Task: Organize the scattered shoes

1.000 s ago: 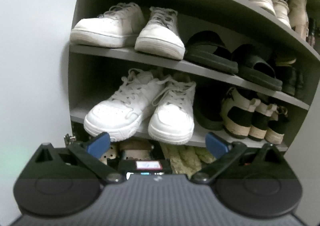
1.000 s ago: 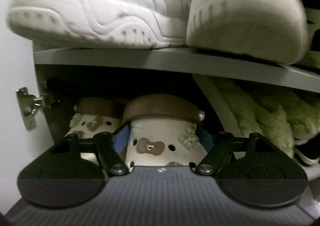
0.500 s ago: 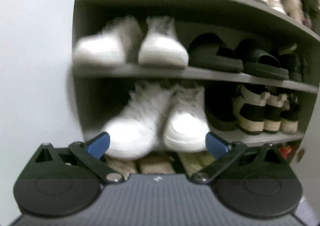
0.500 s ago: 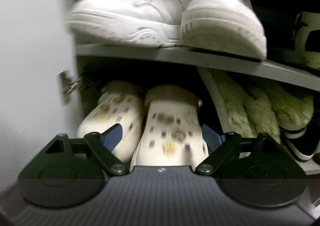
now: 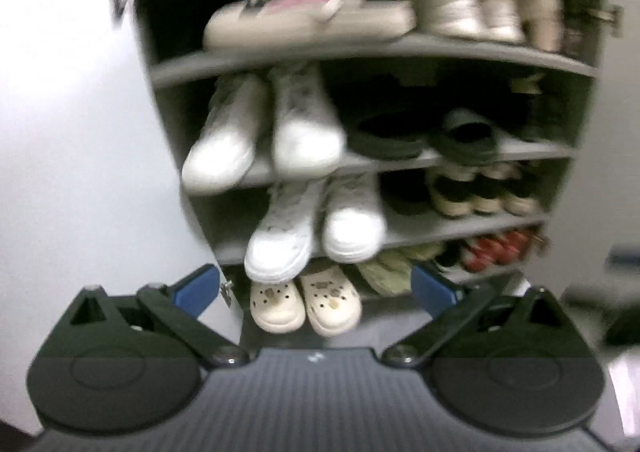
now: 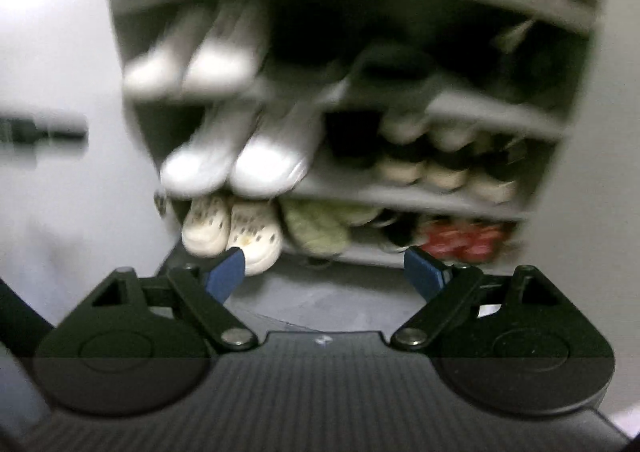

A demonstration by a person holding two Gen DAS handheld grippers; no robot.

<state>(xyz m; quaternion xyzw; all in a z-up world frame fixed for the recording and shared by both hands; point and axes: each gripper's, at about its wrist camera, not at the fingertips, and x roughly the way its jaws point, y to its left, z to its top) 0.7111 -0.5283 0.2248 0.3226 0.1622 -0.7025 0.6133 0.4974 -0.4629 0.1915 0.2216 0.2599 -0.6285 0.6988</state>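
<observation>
A grey shoe cabinet [image 5: 360,48] fills both blurred views, seen from above and some way off. On its bottom shelf a pair of cream clogs [image 5: 304,302] with small charms sits side by side at the left; the clogs [image 6: 232,228] show in the right wrist view too. White sneakers [image 5: 316,232] stand on the shelf above, another white pair [image 5: 264,140] higher up. My left gripper [image 5: 316,288] is open with nothing between its blue pads. My right gripper [image 6: 324,272] is open too, empty, held back from the clogs.
Green fluffy slippers [image 6: 316,228] and red shoes [image 6: 460,240] share the bottom shelf. Dark slides [image 5: 424,136] and black-and-cream sandals [image 5: 476,192] fill the right of the middle shelves. A pink-and-white sneaker [image 5: 312,8] lies on top. White wall [image 5: 72,132] on the left, grey floor [image 6: 320,300] in front.
Both grippers have pulled back and risen from the cabinet, so the whole rack shows. The right gripper, earlier close around a clog on the bottom shelf, has drawn away empty with wider jaws.
</observation>
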